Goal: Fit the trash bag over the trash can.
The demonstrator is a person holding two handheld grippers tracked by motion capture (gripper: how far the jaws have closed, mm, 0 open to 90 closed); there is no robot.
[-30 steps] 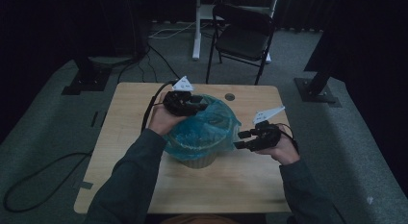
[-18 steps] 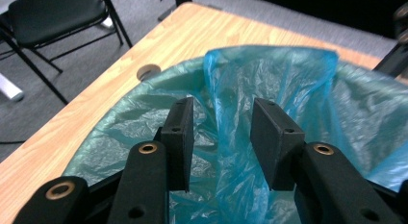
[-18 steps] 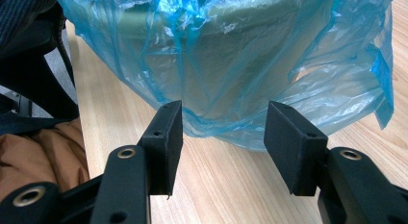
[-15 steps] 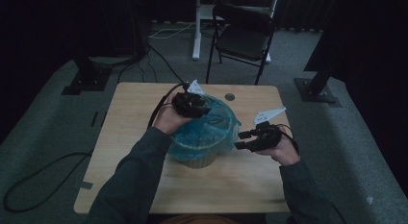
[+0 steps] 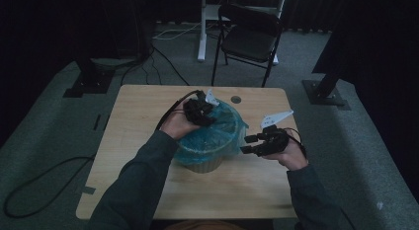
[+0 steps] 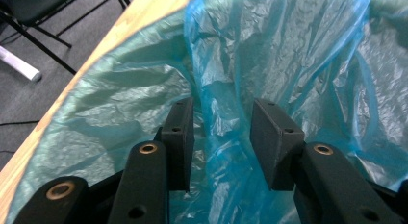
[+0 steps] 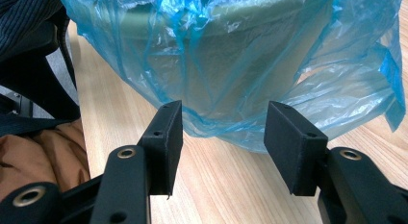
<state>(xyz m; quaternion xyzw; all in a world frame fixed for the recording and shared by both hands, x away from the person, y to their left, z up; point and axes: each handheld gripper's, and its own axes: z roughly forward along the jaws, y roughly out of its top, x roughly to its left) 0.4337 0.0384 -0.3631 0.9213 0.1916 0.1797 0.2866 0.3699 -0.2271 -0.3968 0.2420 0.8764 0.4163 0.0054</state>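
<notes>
A blue plastic bag (image 5: 217,134) drapes over a small bin (image 5: 202,163) mid-table. The left gripper (image 6: 222,137), jaws apart and holding nothing, straddles a fold inside the bag and should close squarely on it. The right gripper (image 7: 222,140), jaws wide apart and empty, faces the hanging skirt; it looks best used to pinch that film low.

Bag-lined bin (image 5: 207,153) on table (image 5: 133,131), chair (image 5: 249,37) behind.

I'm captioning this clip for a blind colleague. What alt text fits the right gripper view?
The right gripper, jaws open, points at a blue plastic bag draped over a greenish bin on a wooden table. The bag's loose lower edge hangs just beyond the jaws, not gripped. A dark sleeve shows at upper left.
</notes>
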